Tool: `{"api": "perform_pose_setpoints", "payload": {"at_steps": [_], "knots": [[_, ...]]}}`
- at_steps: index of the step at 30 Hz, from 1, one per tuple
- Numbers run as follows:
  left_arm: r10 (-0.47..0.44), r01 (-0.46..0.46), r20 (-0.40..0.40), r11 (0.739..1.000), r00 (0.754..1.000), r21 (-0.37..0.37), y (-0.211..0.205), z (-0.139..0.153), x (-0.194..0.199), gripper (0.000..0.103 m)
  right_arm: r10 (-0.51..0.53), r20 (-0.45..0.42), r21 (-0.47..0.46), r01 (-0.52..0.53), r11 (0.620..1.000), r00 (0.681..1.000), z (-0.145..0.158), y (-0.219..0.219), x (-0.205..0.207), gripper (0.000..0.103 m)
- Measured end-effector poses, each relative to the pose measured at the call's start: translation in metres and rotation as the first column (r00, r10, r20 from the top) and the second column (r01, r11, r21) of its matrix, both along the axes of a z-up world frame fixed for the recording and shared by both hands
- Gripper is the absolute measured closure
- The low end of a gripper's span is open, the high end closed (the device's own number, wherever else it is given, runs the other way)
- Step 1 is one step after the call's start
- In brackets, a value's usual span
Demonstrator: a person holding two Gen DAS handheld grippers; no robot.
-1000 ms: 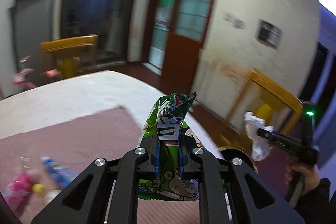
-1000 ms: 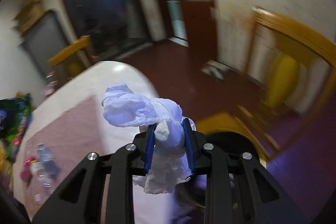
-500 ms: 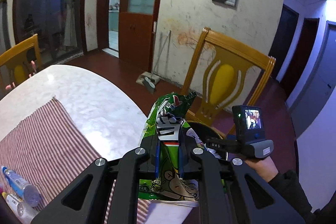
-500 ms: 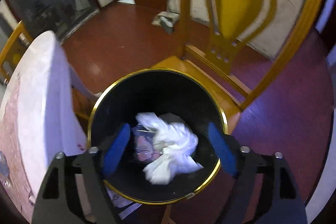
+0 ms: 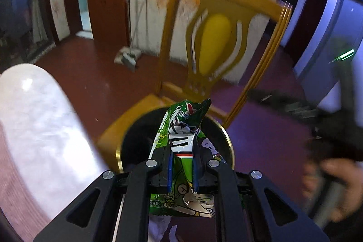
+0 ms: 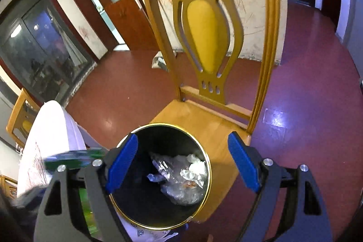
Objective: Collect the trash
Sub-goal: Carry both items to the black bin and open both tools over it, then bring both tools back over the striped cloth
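Observation:
My left gripper point(image 5: 182, 153) is shut on a green snack wrapper point(image 5: 179, 128), which sticks up between its fingers. It hangs over a black bin with a gold rim point(image 5: 228, 142) standing on a chair seat. The right wrist view looks down into that bin point(image 6: 158, 125). My right gripper point(image 6: 182, 144) stands open above it, with nothing between its blue pads point(image 6: 122, 162). A white tissue point(image 6: 196, 165) and crumpled clear plastic point(image 6: 179, 176) lie inside. The green wrapper point(image 6: 72, 157) shows blurred at the left edge of that view.
The bin sits on a yellow wooden chair point(image 6: 204, 37) beside the white table point(image 5: 34, 117). A hand point(image 5: 335, 183), blurred at the right, holds the other gripper. A dustpan point(image 5: 128, 57) lies on the red floor by the wall. Another chair point(image 6: 20, 117) stands beyond the table.
My left gripper swung from above the table to over the bin, wrapper still held. My right gripper opened and let go of the white tissue, which dropped into the bin.

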State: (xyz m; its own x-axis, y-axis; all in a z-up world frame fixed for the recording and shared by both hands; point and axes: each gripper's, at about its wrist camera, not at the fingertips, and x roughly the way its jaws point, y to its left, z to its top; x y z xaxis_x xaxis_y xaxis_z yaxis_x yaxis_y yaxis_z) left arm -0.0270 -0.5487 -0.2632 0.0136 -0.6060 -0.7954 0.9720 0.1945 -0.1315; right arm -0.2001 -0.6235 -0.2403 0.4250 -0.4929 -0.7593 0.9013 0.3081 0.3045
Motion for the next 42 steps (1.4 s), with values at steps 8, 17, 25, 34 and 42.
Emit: {"api": "perform_pose_setpoints", "payload": {"at_steps": [8, 17, 25, 34, 42], "knots": [[0.065, -0.065, -0.012, 0.998, 0.998, 0.016, -0.011, -0.03, -0.007, 0.021, -0.015, 0.011, -0.015, 0.015, 1.0, 1.0, 0.003, -0.009, -0.013, 0.021], [0.129, -0.128, 0.014, 0.989, 0.992, -0.077, 0.009, 0.008, 0.01, 0.019, 0.019, 0.033, -0.029, -0.018, 0.999, 0.999, 0.01, -0.001, 0.0, 0.021], [0.347, -0.319, 0.098, 0.922, 0.933, -0.221, 0.089, 0.081, 0.046, 0.006, 0.102, 0.091, -0.138, -0.089, 0.986, 0.991, 0.047, 0.036, 0.031, 0.021], [0.639, -0.562, 0.181, 0.754, 0.748, -0.341, 0.229, 0.157, 0.103, 0.006, 0.377, 0.187, -0.28, -0.319, 0.906, 0.907, 0.11, 0.121, 0.112, 0.02], [0.801, -0.682, 0.301, 0.598, 0.517, -0.421, 0.369, 0.208, 0.107, 0.006, 0.614, 0.205, -0.416, -0.5, 0.759, 0.762, 0.169, 0.215, 0.174, 0.017]]}}
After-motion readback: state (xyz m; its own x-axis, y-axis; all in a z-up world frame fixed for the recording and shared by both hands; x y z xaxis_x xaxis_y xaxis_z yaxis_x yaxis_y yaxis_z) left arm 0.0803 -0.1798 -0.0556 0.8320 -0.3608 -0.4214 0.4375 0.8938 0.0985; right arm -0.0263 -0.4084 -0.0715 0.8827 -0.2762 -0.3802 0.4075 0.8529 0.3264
